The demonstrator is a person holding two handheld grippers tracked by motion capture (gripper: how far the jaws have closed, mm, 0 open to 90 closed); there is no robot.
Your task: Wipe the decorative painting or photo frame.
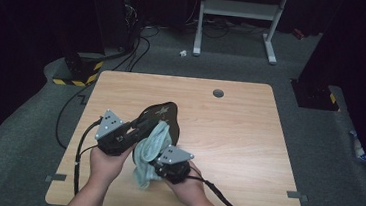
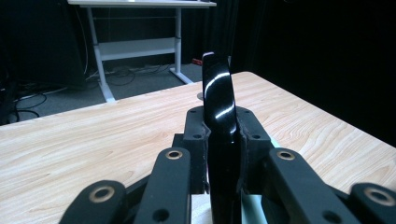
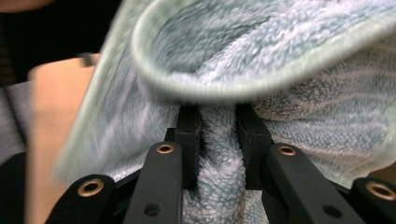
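I have the black glossy plate (image 1: 162, 115) just left of centre in the high view, lifted on edge over the counter (image 1: 238, 138), and the pale green towel (image 1: 150, 150) draped against its lower right face. My left tool (image 1: 136, 126) is clamped on the plate's rim: in the left gripper view the plate (image 2: 218, 100) rises straight up between the two jaws, which press it from both sides. My right tool (image 1: 161, 170) is closed on a fold of the towel; in the right gripper view the terry cloth (image 3: 219, 196) is bunched between the jaws and billows over them.

My worry is the plate. It is slick, I hold it by a narrow strip of rim, and most of its weight hangs beyond the jaws. If I rub hard with the towel, I judge the push could lever it round in the grip or slide it out, and it would drop on the counter. The towel itself is pinched at one small fold, so a long stroke may pull it free. Loose cloth also blocks the right tool's camera, so I steer that side by the high view.

For room, the counter is bare toward the upper right of the high view, apart from a small grey round insert (image 1: 218, 93) near the far edge. Both tools work near the bottom edge of the counter, close to the person's hands, so I would shift the work up the frame.
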